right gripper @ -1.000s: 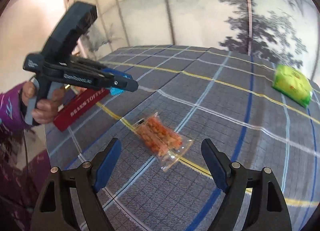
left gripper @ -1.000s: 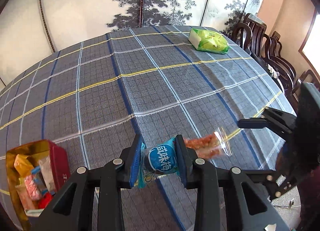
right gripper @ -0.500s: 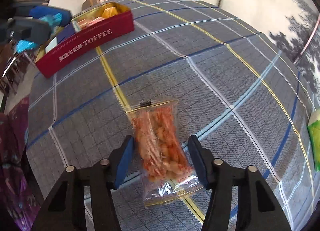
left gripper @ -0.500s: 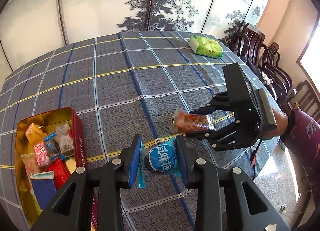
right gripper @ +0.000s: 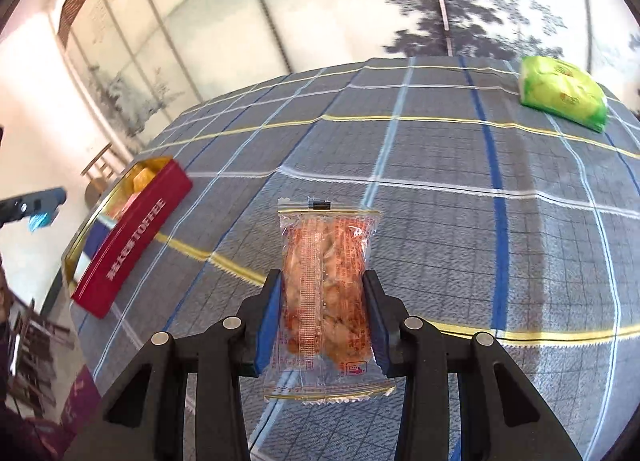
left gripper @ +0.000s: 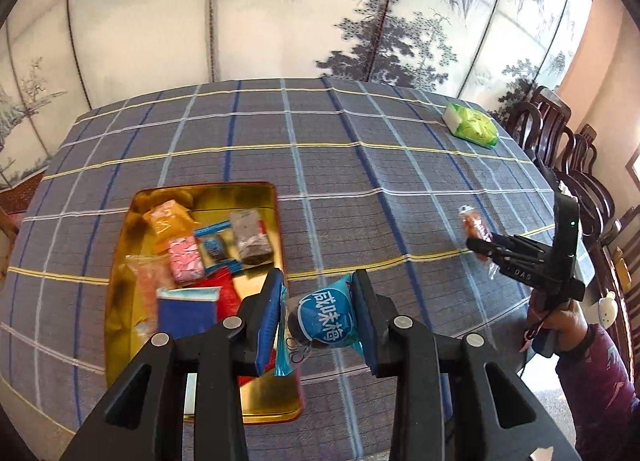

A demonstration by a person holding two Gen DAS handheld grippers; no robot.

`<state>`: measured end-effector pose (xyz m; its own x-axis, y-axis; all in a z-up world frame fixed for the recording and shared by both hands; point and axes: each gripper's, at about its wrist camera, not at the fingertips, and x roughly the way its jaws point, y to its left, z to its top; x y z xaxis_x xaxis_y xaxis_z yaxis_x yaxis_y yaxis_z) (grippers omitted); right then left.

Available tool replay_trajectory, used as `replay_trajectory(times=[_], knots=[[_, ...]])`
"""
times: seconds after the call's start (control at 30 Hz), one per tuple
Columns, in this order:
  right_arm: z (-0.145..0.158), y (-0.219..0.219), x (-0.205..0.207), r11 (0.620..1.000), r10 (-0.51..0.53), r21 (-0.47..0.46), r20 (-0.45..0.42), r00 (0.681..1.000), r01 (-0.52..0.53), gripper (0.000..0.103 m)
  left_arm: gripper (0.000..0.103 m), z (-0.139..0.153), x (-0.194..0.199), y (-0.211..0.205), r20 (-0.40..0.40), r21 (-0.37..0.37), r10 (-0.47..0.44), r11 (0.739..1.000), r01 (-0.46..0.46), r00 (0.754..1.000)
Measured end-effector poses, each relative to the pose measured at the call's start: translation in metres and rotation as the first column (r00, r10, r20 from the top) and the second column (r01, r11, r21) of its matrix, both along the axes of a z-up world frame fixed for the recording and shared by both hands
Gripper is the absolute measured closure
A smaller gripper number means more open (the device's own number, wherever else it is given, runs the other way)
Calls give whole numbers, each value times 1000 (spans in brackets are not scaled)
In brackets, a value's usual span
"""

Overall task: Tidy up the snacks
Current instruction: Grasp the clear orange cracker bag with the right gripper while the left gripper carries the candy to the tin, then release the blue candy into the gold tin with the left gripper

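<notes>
I see the tin (left gripper: 120,261) on the near left part of the table (left gripper: 360,189), with several small packets (left gripper: 184,257) inside it. My left gripper (left gripper: 316,317) holds a snack pouch (left gripper: 326,319) just right of the tin. My right gripper (right gripper: 322,317) holds a clear packet (right gripper: 326,293) above the table's right side. Another bag (left gripper: 474,128) lies at the far right corner.

A round blue-wrapped plum candy packet (left gripper: 322,321) sits low at frame centre, pinched upright. A clear packet of orange snacks (right gripper: 325,293) stands upright at lower centre. A red toffee tin with gold interior (left gripper: 276,221), left of centre, holds assorted wrapped snacks. A green packet (right gripper: 562,91) lies upper right.
</notes>
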<state>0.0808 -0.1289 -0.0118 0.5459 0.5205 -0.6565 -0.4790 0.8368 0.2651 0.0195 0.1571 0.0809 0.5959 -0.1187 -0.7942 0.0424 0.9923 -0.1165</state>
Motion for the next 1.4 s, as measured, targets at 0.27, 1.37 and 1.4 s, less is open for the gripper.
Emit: replay_trajectory(times=[0.27,1.37,1.4], knots=[[-6,-2,10,994,-111,-4,-6,994,110,63,71,-18,-25,55,7,58,106,993,-106,994],[6,-15,13,987,-160,-8,-30,987,160,62,69,-55,21,27,76,158,14,987,-25,997],[6,-14,13,987,-160,-8,-30,987,160,62,69,-56,22,27,75,160,12,987,-24,997]])
